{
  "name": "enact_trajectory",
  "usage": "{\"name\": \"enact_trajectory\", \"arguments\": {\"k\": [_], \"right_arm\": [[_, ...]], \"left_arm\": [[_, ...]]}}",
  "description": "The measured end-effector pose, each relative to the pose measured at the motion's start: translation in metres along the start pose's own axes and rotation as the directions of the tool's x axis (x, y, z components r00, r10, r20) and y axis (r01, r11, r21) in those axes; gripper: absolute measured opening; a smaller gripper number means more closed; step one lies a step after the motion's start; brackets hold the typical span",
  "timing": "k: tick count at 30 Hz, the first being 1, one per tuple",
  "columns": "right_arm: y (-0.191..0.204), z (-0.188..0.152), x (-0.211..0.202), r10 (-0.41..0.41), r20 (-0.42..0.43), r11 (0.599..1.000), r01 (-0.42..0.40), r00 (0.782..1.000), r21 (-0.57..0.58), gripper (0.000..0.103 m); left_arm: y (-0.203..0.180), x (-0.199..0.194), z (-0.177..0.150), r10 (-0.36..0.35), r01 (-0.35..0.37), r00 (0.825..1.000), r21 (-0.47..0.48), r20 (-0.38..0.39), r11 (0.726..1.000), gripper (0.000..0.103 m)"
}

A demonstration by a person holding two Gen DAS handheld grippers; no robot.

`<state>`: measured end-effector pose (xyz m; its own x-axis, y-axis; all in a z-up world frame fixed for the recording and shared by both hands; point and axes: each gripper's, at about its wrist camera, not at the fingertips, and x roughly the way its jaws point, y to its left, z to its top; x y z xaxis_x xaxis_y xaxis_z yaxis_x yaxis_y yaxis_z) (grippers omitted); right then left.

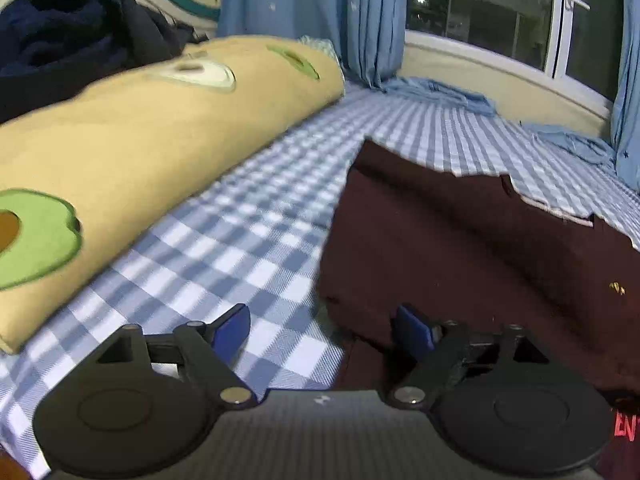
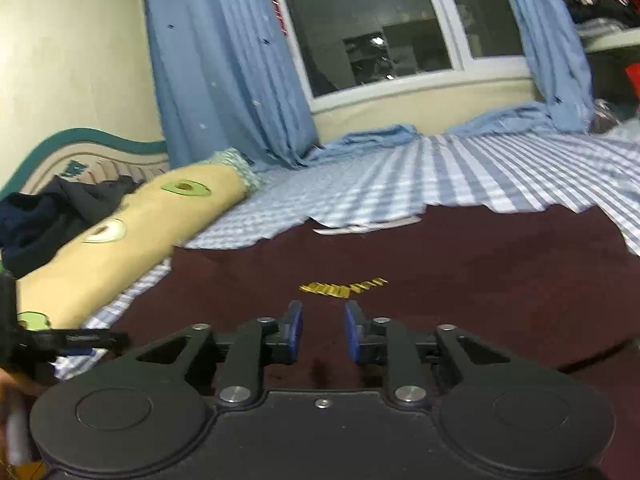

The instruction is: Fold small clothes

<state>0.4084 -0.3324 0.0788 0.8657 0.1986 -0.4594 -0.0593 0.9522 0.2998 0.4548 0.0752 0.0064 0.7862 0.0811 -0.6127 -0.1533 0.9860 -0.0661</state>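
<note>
From my left wrist camera, the left gripper [image 1: 322, 326] stands spread wide with nothing in it, straddling the near left edge of the maroon garment [image 1: 460, 240], which lies flat on the checked bedsheet [image 1: 240, 232]. One blue pad sits over sheet, the other over cloth. If I close here, I judge the jaws could pinch sheet along with the garment and drag the bedding into the fold. The yellow avocado-print bolster [image 1: 140, 132] lies well to the left, leaving a clear strip of sheet between.

From my right wrist camera, the right gripper [image 2: 322, 330] is partly spread, pads apart and gripping nothing, hovering low over the garment's middle, just short of its gold lettering [image 2: 344, 286]. Grabbing there would bunch the centre rather than lift an edge. The far hem is open to bare sheet, with the blue curtains [image 2: 224, 80] pooling beyond.
</note>
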Motion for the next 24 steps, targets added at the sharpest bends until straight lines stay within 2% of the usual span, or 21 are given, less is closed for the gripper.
{"name": "enact_trajectory", "arguments": {"k": [1,3,5,7,9,12,17,20,24], "right_arm": [[-0.005,-0.002,0.002,-0.015,-0.015,1.0,0.015,1.0,0.004,0.052],[-0.016,-0.01,0.006,-0.032,-0.04,0.999,0.032,0.999,0.012,0.059],[-0.027,-0.015,0.013,-0.02,-0.08,0.999,0.024,0.997,0.048,0.06],[-0.031,-0.018,0.02,0.007,-0.109,0.996,0.003,0.994,0.087,0.059],[-0.031,-0.019,0.023,0.024,-0.118,0.995,-0.011,0.993,0.103,0.055],[-0.025,-0.019,0.025,0.02,-0.12,0.998,-0.012,0.993,0.062,0.032],[-0.023,-0.028,0.027,0.015,-0.119,1.0,-0.012,0.993,0.027,0.031],[-0.026,-0.033,0.027,0.029,-0.095,0.999,-0.026,0.995,0.036,0.032],[-0.028,-0.037,0.023,0.048,-0.074,0.998,-0.046,0.996,0.032,0.039]], "left_arm": [[-0.001,-0.005,0.002,0.011,-0.012,1.0,0.006,0.028,1.0,0.087],[-0.006,-0.017,0.005,0.019,-0.023,0.995,0.037,0.101,0.999,0.093],[-0.014,-0.024,0.009,0.008,-0.022,0.987,0.086,0.16,0.996,0.096],[-0.026,-0.023,0.015,-0.002,-0.024,0.983,0.14,0.185,0.99,0.097],[-0.034,-0.014,0.02,0.0,-0.029,0.984,0.163,0.177,0.986,0.097],[-0.042,0.008,0.032,0.027,-0.055,0.984,0.156,0.175,0.986,0.096],[-0.048,0.053,0.059,0.038,-0.055,0.989,0.113,0.143,0.992,0.096],[-0.053,0.078,0.069,0.047,-0.061,0.992,0.12,0.117,0.991,0.096],[-0.057,0.115,0.077,0.109,-0.114,0.993,0.098,0.051,0.989,0.096]]}}
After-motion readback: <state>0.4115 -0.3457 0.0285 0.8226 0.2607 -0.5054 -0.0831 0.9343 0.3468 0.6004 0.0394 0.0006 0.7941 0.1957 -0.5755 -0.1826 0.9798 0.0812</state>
